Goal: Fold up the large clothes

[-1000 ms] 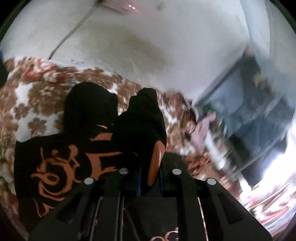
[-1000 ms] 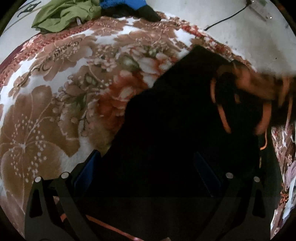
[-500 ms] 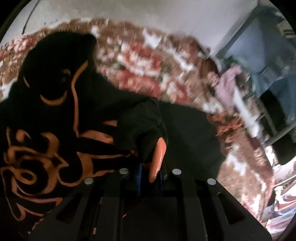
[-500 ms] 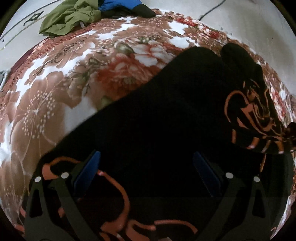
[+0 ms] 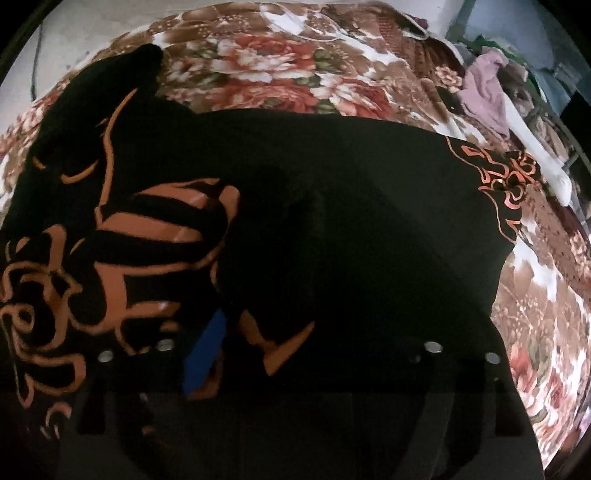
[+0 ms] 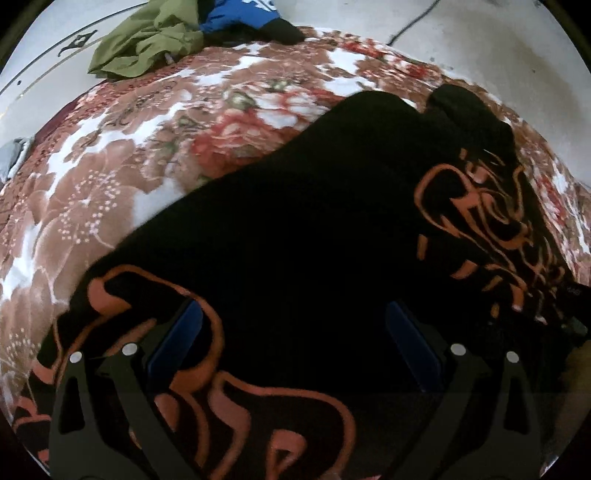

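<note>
Writing: none can be read; the orange marks on the garment are ornamental scrolls and stripes, not letters that I can make out.
Black garment (image 5: 332,206): one large black piece with orange printed patterns, spread across the floral blanket, filling the middle of both views.
Orange print, left wrist view: striped and scrolled patch (image 5: 122,258) on the near left part of the cloth; a smaller scroll motif (image 5: 506,184) at the far right corner.
Orange print, right wrist view: two patches, one of loops by the near left edge (image 6: 207,369), one at the right (image 6: 491,221).
Floral blanket (image 6: 147,166): one, brown, red and white flowers, under the garment.
Floor (image 6: 498,44): pale, beyond the blanket, with one dark cable (image 6: 410,26) lying on it.
Other clothes, right wrist view: one olive-green piece (image 6: 147,44) and one blue piece (image 6: 240,14), heaped at the far blanket edge, well apart from the black garment.
Other clothes, left wrist view: one mauve piece (image 5: 484,92) at the far right.
Left gripper (image 5: 310,350): its fingers are opening, spread wide over the black cloth; a blue pad (image 5: 205,350) shows on the left one; cloth lies between them, not pinched.
Right gripper (image 6: 295,343): its two fingers stand wide apart, blue pads showing, with the black cloth below and between them, not clamped.
</note>
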Action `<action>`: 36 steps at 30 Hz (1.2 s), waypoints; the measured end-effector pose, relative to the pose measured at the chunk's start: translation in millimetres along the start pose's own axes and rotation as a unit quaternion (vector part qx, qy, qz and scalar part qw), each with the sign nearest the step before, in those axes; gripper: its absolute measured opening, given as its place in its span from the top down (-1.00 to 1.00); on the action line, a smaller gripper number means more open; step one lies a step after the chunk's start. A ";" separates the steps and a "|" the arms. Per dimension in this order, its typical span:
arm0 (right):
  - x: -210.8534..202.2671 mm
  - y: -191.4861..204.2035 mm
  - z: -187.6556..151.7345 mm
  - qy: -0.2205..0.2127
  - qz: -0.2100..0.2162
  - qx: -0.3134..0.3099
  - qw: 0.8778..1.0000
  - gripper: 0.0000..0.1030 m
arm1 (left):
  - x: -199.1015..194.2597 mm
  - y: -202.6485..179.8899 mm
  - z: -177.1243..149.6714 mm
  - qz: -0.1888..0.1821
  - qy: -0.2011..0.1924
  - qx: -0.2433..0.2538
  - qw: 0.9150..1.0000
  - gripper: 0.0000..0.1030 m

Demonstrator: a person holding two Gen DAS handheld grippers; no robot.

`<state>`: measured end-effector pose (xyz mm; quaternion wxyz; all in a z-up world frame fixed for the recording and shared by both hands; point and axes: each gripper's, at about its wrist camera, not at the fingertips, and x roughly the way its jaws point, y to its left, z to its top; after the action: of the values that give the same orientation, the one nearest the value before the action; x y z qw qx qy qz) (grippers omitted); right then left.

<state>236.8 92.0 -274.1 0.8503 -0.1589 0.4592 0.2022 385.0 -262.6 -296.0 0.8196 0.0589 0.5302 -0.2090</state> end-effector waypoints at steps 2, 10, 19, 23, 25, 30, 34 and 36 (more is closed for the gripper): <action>-1.9 -6.9 -2.0 0.002 -0.007 0.006 1.000 -0.91 | -8.4 -4.6 -4.6 0.013 0.005 -0.016 1.000 -0.70; -19.6 -29.4 -0.9 -0.007 -0.045 -0.023 0.999 -0.91 | -98.5 -29.8 -9.9 -0.011 -0.014 -0.031 0.999 -0.76; -15.1 -127.0 -10.8 0.044 -0.117 0.051 0.991 -0.91 | -235.7 79.0 76.4 -0.009 -0.116 -0.001 0.993 -0.90; -7.5 -192.4 -19.8 0.055 -0.114 0.141 0.982 -0.91 | -213.8 161.8 72.4 0.044 -0.088 -0.025 0.995 -0.90; -9.2 -223.0 -19.1 0.044 -0.125 0.178 0.975 -0.91 | -192.8 201.6 59.6 0.068 -0.068 -0.043 0.994 -0.89; -0.1 -281.6 14.9 0.036 -0.115 0.205 0.971 -0.91 | -141.2 282.1 13.9 0.122 -0.034 -0.086 0.988 -0.90; 27.9 -295.1 49.4 0.014 -0.054 0.192 0.980 -0.91 | -115.3 313.3 -12.5 0.175 -0.018 -0.070 0.982 -0.90; 49.8 -303.1 55.9 0.022 -0.022 0.187 0.982 -0.91 | -109.0 316.2 -17.1 0.192 -0.018 -0.057 0.980 -0.90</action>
<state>450.0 -135.7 -261.0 0.8590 -0.0113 0.5037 0.0905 460.4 59.8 -245.5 0.8561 0.1088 0.5049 -0.0185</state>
